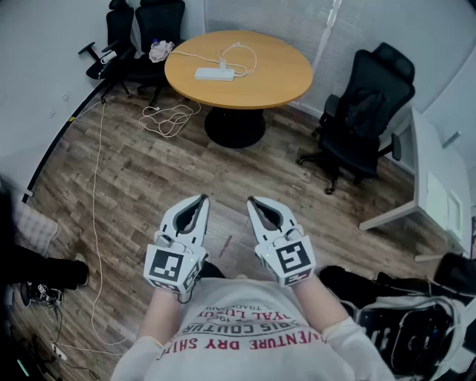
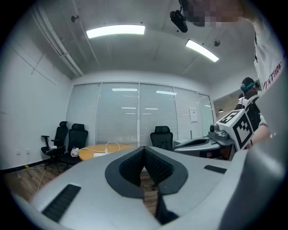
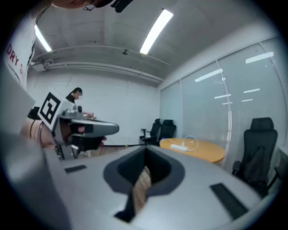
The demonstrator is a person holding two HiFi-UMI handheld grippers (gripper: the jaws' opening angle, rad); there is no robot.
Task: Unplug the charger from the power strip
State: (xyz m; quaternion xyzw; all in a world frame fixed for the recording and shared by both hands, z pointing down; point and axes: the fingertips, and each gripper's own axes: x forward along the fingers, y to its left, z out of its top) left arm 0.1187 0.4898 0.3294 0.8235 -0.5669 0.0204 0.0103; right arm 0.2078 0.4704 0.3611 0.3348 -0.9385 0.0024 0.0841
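Observation:
The white power strip [image 1: 214,74] lies on a round wooden table [image 1: 275,78] across the room, far from both grippers. A white charger cable [image 1: 242,53] loops from the strip's right end; the plug itself is too small to make out. My left gripper [image 1: 203,199] and right gripper [image 1: 251,201] are held side by side close to my chest, over the wood floor, pointing toward the table. Both are shut with nothing between the jaws. The strip [image 2: 100,152] shows tiny in the left gripper view, beyond that gripper [image 2: 144,148], and again as the strip [image 3: 180,147] beyond the right gripper [image 3: 146,158].
A black office chair [image 1: 364,111] stands right of the table, and more black chairs [image 1: 152,22] behind it at left. A white cord [image 1: 169,117] lies coiled on the floor by the table's base. A white desk [image 1: 439,193] and a black bag [image 1: 401,320] are at right.

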